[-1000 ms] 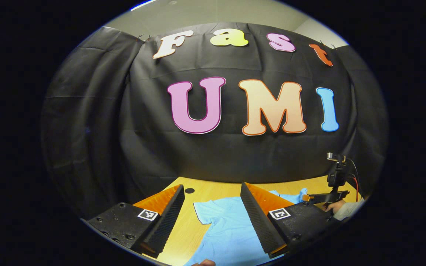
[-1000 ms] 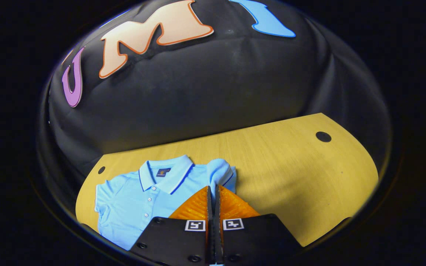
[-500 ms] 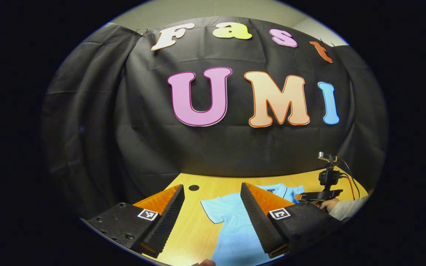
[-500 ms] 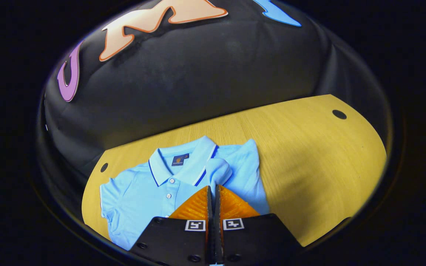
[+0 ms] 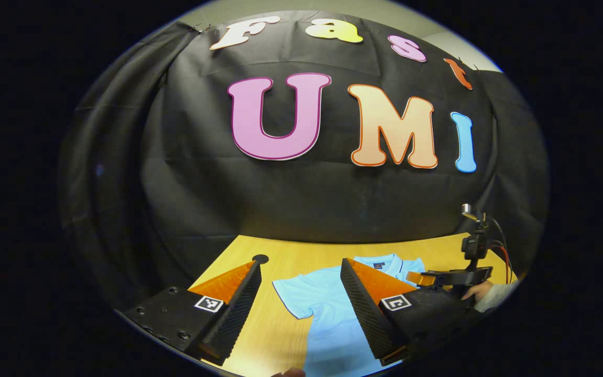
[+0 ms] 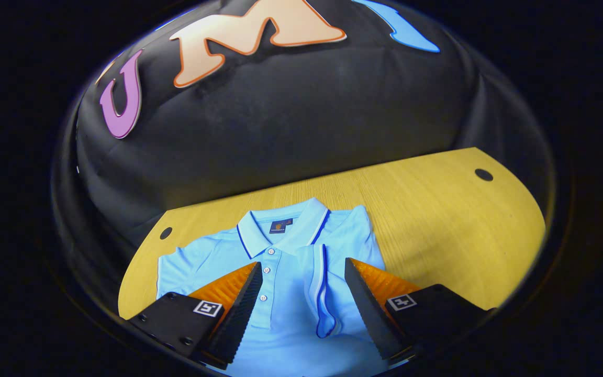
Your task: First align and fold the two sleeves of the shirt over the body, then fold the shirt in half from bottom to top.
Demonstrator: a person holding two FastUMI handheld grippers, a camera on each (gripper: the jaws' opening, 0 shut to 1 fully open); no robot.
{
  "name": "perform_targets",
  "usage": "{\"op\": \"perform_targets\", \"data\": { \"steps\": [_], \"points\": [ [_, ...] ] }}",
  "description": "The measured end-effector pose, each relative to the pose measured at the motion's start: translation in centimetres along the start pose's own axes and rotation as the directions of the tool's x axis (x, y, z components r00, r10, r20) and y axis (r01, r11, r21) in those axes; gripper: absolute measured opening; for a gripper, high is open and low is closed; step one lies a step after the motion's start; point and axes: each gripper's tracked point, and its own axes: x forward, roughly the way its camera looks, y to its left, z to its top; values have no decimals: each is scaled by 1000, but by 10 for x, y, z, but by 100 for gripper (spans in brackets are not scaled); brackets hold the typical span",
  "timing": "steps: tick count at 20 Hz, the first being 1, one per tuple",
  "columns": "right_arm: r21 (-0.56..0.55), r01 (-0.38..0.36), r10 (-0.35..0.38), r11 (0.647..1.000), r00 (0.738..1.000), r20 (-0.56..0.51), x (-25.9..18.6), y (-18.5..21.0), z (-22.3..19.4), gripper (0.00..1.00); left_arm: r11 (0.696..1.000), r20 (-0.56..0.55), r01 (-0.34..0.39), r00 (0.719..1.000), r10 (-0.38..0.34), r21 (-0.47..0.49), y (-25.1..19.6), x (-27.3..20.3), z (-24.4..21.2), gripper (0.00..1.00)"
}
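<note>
A light blue polo shirt (image 6: 280, 293) lies face up on the wooden table (image 6: 437, 209), collar (image 6: 280, 230) toward the wall. One sleeve (image 6: 322, 293) lies folded over the body, next to the button placket. The other sleeve (image 6: 176, 267) lies spread flat to the side. My right gripper (image 6: 302, 264) hangs open just above the chest, with the folded sleeve below the gap. In the left gripper view, my left gripper (image 5: 300, 263) is open above the spread sleeve (image 5: 293, 298), holding nothing. Farther off there, the right gripper (image 5: 453, 276) and a hand (image 5: 482, 293) hover over the shirt (image 5: 327, 319).
The table has round cable holes at its far corners (image 6: 483, 175) (image 6: 165, 233) (image 5: 260, 258). The black cloth wall stands right behind the table. Bare wood stretches to the side of the shirt with the folded sleeve (image 6: 464, 251).
My right gripper has gone from shut on the sleeve to open, and the sleeve now lies on the shirt's body. The left gripper has drifted slightly, still open.
</note>
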Motion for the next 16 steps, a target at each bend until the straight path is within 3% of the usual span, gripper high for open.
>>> {"op": "perform_targets", "data": {
  "steps": [1,3,4,6,15,16],
  "points": [
    [-19,3,-3,1000,1000,12,-10,-3,3,98,1000,-6,10,1000,-10,-5,0,8,-5,93],
    [-60,26,-24,998,999,35,-35,-15,7,98,1000,-22,22,999,-22,-9,-2,28,-14,93],
    [-70,36,-33,997,998,44,-46,-19,6,94,1000,-30,25,999,-25,-12,-4,37,-19,93],
    [-74,57,-53,996,997,49,-69,-32,2,98,999,-51,30,998,-31,-16,-4,54,-30,93],
    [-37,193,-194,981,981,-27,-129,-93,-59,98,999,-179,35,983,-36,-9,4,124,-99,93],
    [-41,205,-206,978,978,-28,-132,-97,-62,94,999,-192,30,981,-33,-19,6,132,-105,94]
  ]
}}
